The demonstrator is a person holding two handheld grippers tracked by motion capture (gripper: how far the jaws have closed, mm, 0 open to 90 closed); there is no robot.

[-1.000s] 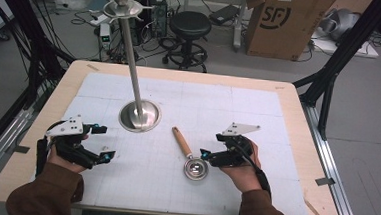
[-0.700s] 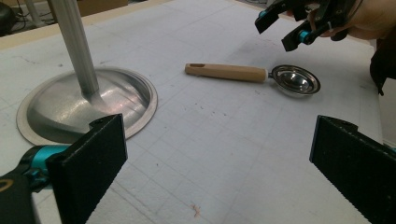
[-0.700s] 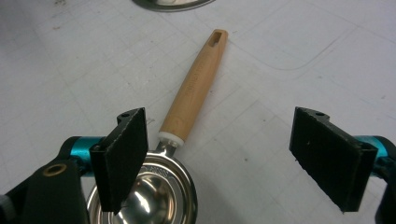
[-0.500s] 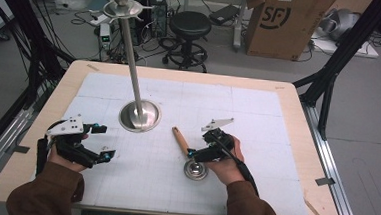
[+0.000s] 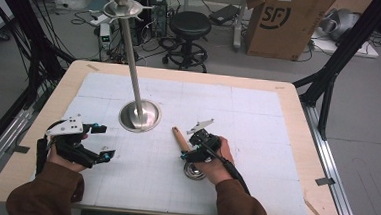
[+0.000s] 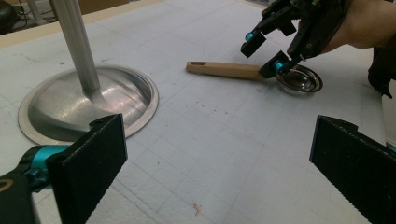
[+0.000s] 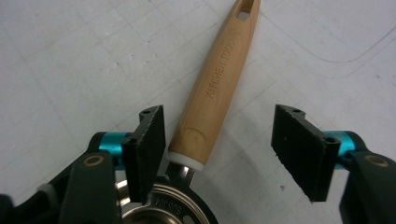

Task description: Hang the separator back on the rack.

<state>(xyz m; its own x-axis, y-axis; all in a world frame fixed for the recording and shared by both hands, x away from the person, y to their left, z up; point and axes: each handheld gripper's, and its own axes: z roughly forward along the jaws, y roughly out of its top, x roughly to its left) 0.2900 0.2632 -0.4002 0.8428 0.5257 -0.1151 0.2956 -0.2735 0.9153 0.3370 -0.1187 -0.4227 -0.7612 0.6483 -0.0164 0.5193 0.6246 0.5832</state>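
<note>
A small utensil with a tapered light wooden handle and a round steel cup [image 5: 182, 140] lies flat on the white gridded mat [image 5: 257, 121], right of the middle and towards the near edge; its handle points far and left, and its cup sits at the near end. The right gripper [image 7: 218, 154] is lowered over the joint where the handle meets the cup. Its jaws have just been closing and stand apart, with the thick end of the handle between them: the left pad is just beside the wood, and the right pad stands clear of it. In the left gripper view the right gripper [image 6: 267, 52] hangs right over the cup's rim.

The left gripper [image 5: 102, 141] rests at the near left of the mat, jaws wide apart and holding nothing, well away from the utensil. Between them, farther back, a tall polished steel pole on a round domed base [image 5: 139, 115] stands upright.
</note>
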